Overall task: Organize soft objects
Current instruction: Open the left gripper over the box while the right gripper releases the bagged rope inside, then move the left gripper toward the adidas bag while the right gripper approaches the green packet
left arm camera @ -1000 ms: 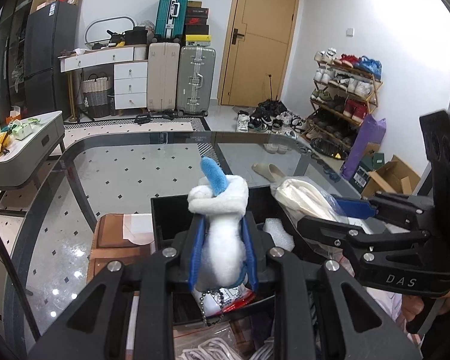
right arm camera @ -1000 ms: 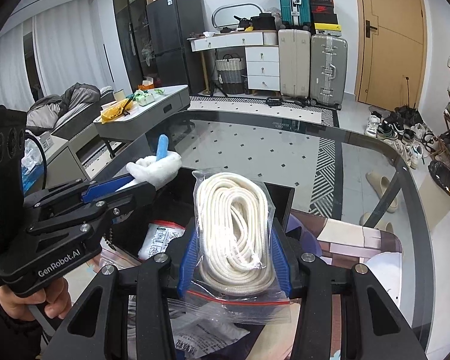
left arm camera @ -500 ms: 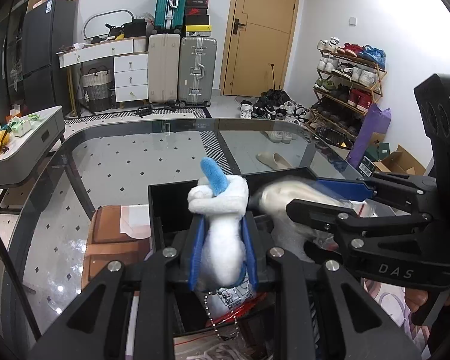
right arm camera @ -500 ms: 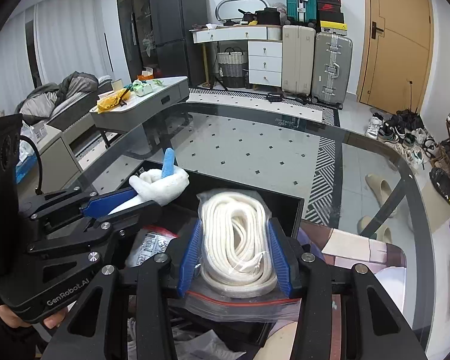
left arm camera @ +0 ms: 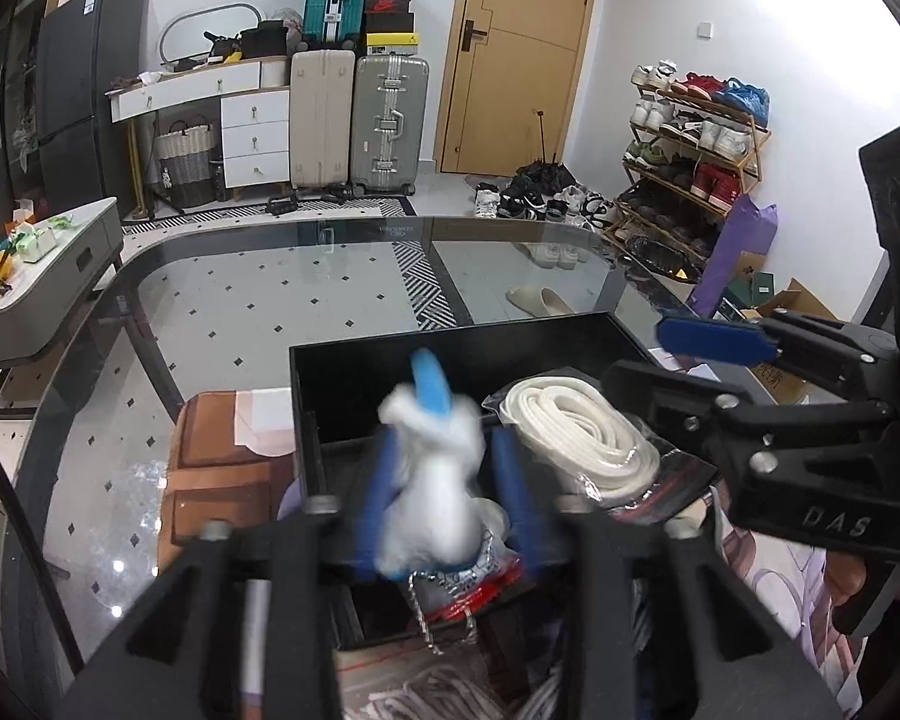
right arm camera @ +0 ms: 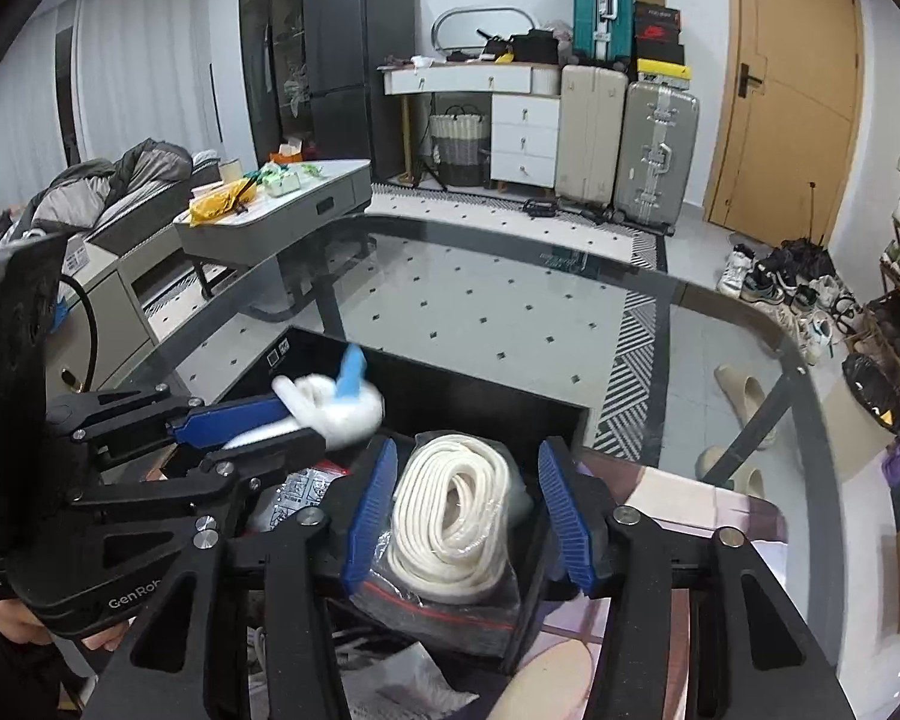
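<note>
Left gripper (left arm camera: 444,480): jaws opening, white plush keychain (left arm camera: 435,480) loose between them.
Right gripper (right arm camera: 471,516): opening, bagged rope coil (right arm camera: 450,516) between, long axis 12-to-6.
Black box (left arm camera: 450,354): directly beneath both.

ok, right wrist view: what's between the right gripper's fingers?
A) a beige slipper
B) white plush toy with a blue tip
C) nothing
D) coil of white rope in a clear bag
D: the bagged rope coil lies in the black box between the right gripper's blue pads, whose jaws are opening; the plush toy is at the left gripper.
</note>
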